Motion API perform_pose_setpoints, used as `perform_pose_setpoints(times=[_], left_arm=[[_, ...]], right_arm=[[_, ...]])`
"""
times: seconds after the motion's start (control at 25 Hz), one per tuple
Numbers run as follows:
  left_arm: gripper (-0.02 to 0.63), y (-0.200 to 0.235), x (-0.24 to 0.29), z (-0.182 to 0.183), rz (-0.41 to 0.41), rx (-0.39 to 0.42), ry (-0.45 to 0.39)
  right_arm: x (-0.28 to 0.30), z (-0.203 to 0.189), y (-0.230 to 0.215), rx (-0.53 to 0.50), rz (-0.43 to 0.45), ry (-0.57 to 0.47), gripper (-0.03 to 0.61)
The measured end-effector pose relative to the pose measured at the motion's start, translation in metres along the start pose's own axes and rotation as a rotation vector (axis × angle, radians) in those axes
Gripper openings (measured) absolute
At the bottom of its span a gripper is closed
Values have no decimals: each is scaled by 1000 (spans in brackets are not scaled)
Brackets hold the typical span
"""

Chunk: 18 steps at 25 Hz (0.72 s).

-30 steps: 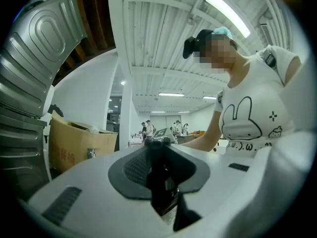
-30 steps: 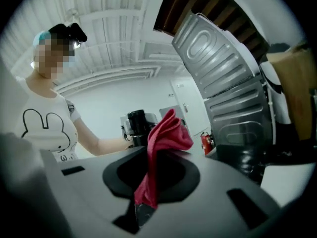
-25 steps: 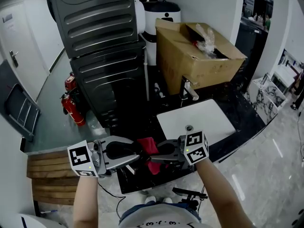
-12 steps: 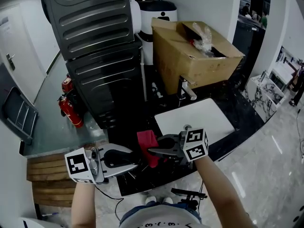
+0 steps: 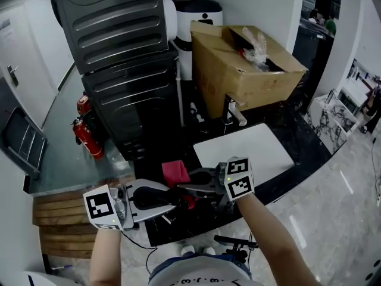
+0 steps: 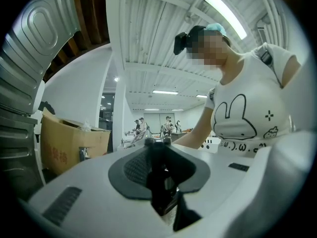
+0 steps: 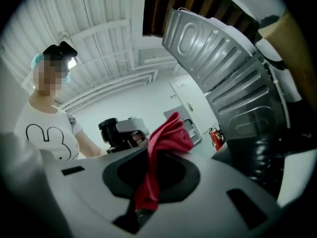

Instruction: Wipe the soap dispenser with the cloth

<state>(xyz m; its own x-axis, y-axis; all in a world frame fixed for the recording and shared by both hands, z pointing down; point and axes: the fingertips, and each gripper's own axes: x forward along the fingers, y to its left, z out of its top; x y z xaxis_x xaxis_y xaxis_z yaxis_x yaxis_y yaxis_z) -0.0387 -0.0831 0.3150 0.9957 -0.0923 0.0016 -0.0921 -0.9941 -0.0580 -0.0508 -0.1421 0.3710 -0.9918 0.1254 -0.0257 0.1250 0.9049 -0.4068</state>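
My right gripper [image 5: 183, 190] points left over the counter's front edge and is shut on a red cloth [image 5: 176, 173]. In the right gripper view the cloth [image 7: 163, 148] rises in a bunch from between the jaws of that gripper [image 7: 148, 187]. My left gripper [image 5: 177, 200] points right, its tips right under the cloth. Its jaws are closed on a slim dark thing with a shiny part, apparently the soap dispenser [image 6: 159, 175]. In the head view this dark thing is lost against the black counter. The two grippers face each other, tips almost touching.
A white sink basin [image 5: 262, 151] with a chrome tap [image 5: 233, 113] is set in the black counter [image 5: 297, 133] to the right. Behind stand a cardboard box [image 5: 238, 64] and a tall dark ribbed machine [image 5: 119, 52]. Red fire extinguishers [image 5: 83, 130] stand at the left.
The right gripper has lifted and shifted left with the cloth, which now stands higher over the left gripper's tips. The left gripper has stayed in place.
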Motion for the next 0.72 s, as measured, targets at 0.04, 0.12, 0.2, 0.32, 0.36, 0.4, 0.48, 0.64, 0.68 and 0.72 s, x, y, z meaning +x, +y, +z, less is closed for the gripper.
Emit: perform_pose_setpoints(times=[0.04, 0.12, 0.2, 0.32, 0.36, 0.4, 0.48, 0.64, 0.68, 0.72], left_arm=[[94, 2, -1, 1, 9, -2, -2], [94, 4, -3, 0, 21, -7, 13], [94, 5, -1, -4, 30, 3, 32], [92, 6, 3, -19, 36, 24, 129], [92, 6, 5, -25, 37, 30, 173], [92, 6, 7, -31, 38, 36, 212], [92, 8, 12, -42, 41, 52, 267], [92, 13, 23, -68, 38, 143, 347], [92, 13, 26, -77, 36, 180, 386], [92, 11, 30, -88, 29, 224, 434]], right_arm=[[1, -4, -4, 14, -6, 2, 54], [2, -15, -10, 41, -16, 11, 54], [4, -28, -17, 59, -36, 40, 54], [3, -57, -27, 42, -90, 161, 54], [2, -69, -31, 30, -113, 219, 54], [0, -81, -36, 13, -142, 281, 54], [-8, -100, -49, -27, -221, 394, 54], [-35, -103, -83, -52, -444, 449, 54], [-42, -97, -90, -58, -498, 436, 54], [-49, -89, -95, -68, -542, 418, 54]])
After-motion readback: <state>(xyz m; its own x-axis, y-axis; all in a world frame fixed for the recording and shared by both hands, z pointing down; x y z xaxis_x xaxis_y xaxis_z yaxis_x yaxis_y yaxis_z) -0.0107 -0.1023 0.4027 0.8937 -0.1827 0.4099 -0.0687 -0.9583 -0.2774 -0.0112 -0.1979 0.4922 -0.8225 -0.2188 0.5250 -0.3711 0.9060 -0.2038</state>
